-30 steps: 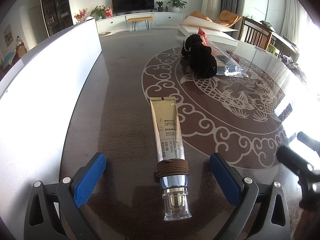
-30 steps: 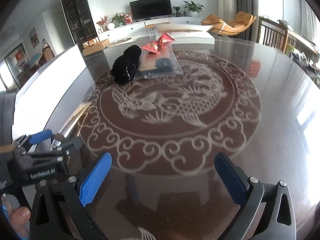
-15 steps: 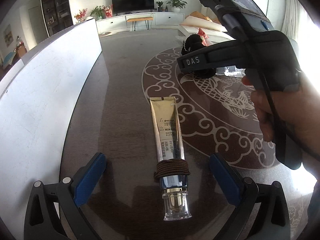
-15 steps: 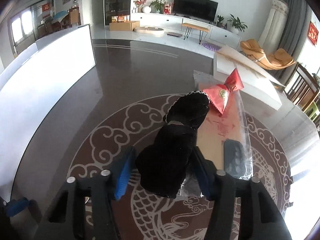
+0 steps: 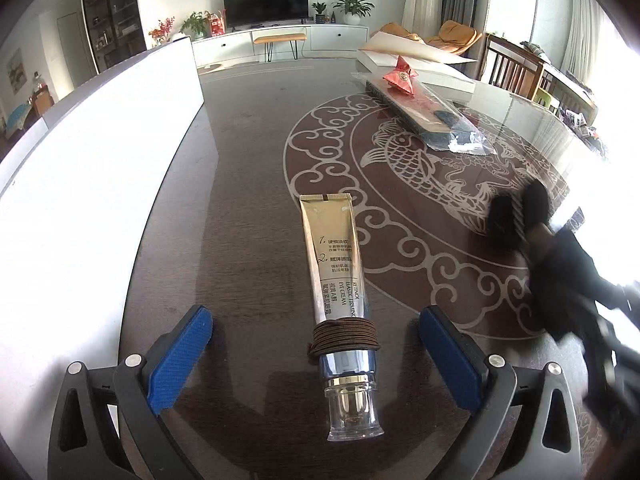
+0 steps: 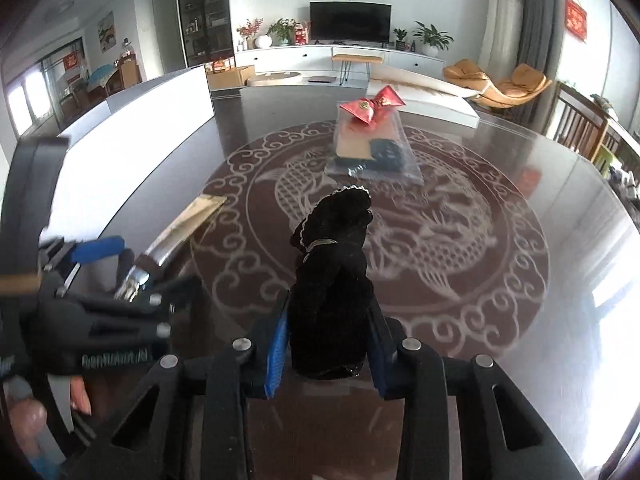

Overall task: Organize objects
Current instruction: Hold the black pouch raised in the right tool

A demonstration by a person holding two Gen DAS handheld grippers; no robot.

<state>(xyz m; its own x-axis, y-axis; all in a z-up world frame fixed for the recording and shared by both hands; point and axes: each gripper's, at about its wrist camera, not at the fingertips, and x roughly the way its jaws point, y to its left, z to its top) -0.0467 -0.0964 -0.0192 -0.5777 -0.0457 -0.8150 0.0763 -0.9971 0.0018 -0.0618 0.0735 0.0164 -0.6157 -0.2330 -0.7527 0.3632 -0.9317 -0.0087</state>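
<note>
A gold eye-cream tube (image 5: 338, 276) with brown cord wound round its neck lies on the dark table (image 5: 248, 184), between the open fingers of my left gripper (image 5: 316, 344); the fingers do not touch it. My right gripper (image 6: 328, 344) is shut on a black velvet pouch (image 6: 332, 280) and holds it above the table. The pouch also shows blurred at the right of the left wrist view (image 5: 520, 216). The tube shows at the left of the right wrist view (image 6: 176, 236).
A clear plastic packet (image 6: 372, 148) with a red ornament (image 6: 370, 106) on it lies at the far side of the table's fish pattern. A white panel (image 5: 80, 168) runs along the left edge. A white box (image 5: 420, 64) sits at the back.
My right gripper closed on the black pouch beside the packet, lifted it and carried it back toward the near right. The left gripper and the tube have not moved.
</note>
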